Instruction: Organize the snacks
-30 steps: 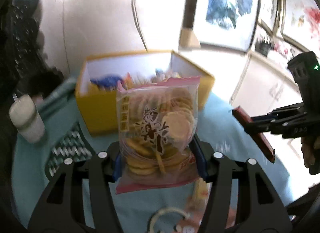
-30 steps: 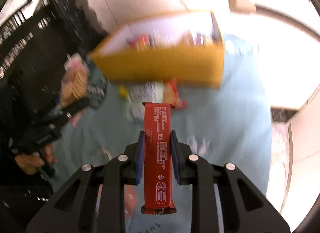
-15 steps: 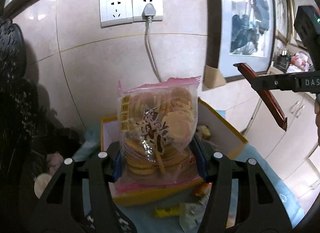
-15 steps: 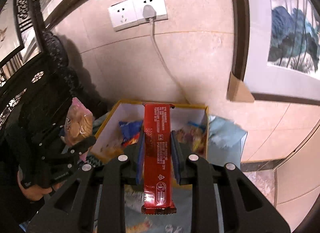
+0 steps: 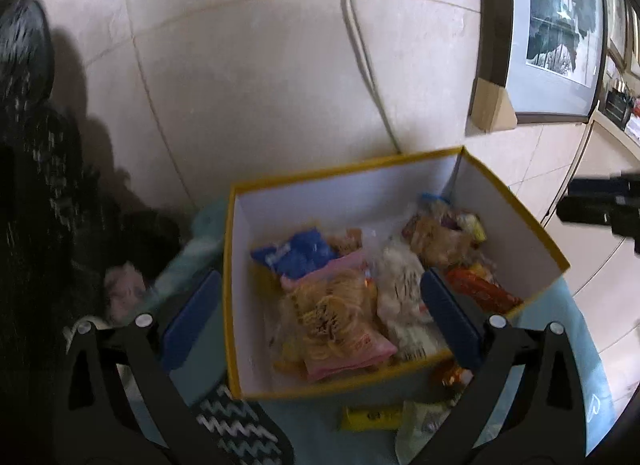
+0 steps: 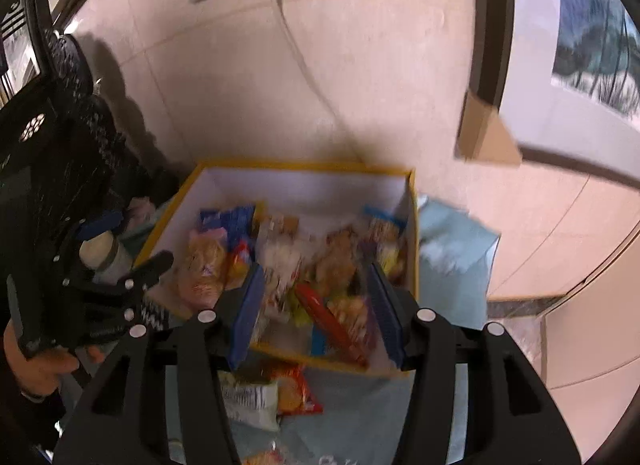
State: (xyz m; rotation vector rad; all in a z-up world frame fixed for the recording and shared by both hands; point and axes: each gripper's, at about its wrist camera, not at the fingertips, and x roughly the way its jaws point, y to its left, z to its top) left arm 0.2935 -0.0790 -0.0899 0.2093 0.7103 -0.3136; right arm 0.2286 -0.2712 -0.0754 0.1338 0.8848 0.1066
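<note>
Indoor light, moderately bright on the tiled wall (image 5: 260,85). Dark shadows fall at the left in both views. Motion blur smears the snack packets in the yellow box (image 6: 412,249). Strong fisheye bending with black vignette at all edges.

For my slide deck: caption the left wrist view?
Open left tongs above the yellow box, cracker bag lying inside.

L gripper (image 5: 320,307) jaws opening over yellow box (image 5: 516,221); cookie bag (image 5: 336,325) inside (w/ other snacks).
</note>
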